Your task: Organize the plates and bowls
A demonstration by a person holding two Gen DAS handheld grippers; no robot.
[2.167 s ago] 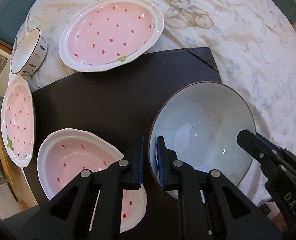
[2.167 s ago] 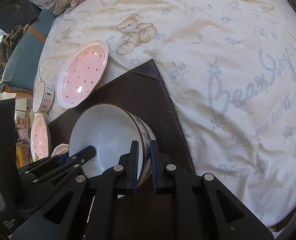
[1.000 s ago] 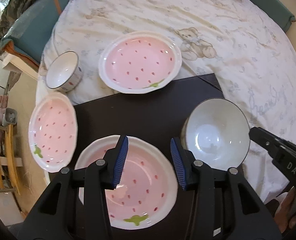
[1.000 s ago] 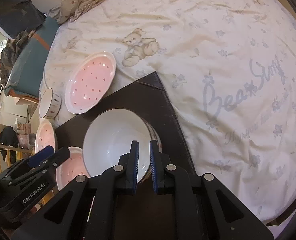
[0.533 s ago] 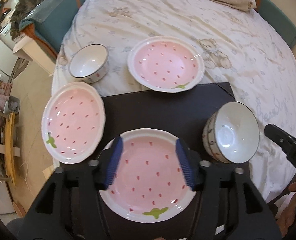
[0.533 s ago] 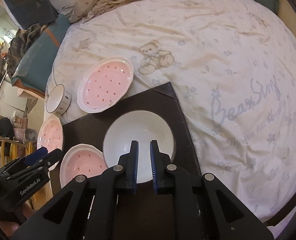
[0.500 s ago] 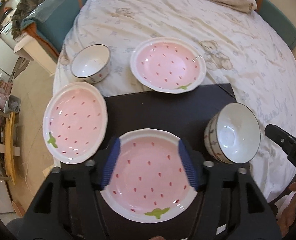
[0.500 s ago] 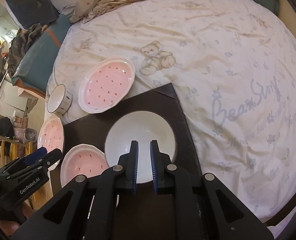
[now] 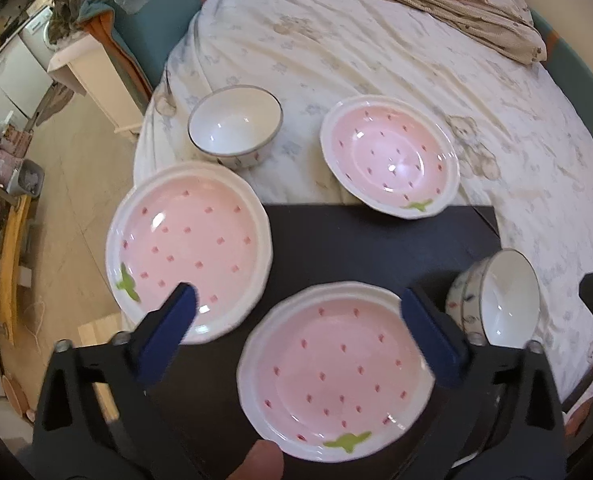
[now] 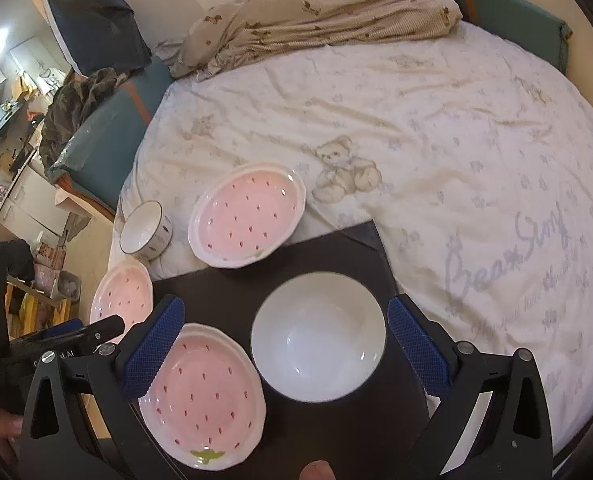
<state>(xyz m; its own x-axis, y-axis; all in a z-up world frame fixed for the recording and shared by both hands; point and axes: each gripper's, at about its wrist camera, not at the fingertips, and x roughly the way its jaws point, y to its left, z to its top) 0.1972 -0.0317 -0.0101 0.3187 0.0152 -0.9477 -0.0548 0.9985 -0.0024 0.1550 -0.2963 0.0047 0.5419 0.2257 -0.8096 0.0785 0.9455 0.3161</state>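
Note:
Three pink strawberry plates and two white bowls lie on a bed. One plate [image 9: 332, 368] and the stacked large bowl [image 9: 496, 296] sit on a dark mat [image 9: 356, 248]. A second plate [image 9: 188, 248] overhangs the mat's left edge; a third [image 9: 390, 156] and a small bowl [image 9: 234, 126] rest on the sheet beyond. My left gripper [image 9: 300, 332] is open and empty above the near plate. My right gripper [image 10: 286, 344] is open and empty above the large bowl [image 10: 318, 340], with the near plate [image 10: 202, 396] to its left.
The bed sheet [image 10: 456, 160] with a bear print stretches right and back, with a crumpled blanket [image 10: 316, 12] at the far end. The bed's left edge drops to the floor [image 9: 68, 200], where a low white table [image 9: 96, 76] stands.
Both grippers let go of the large bowl, which now rests on the mat, and pulled up and back. The left opened first; the right opened within the last half second.

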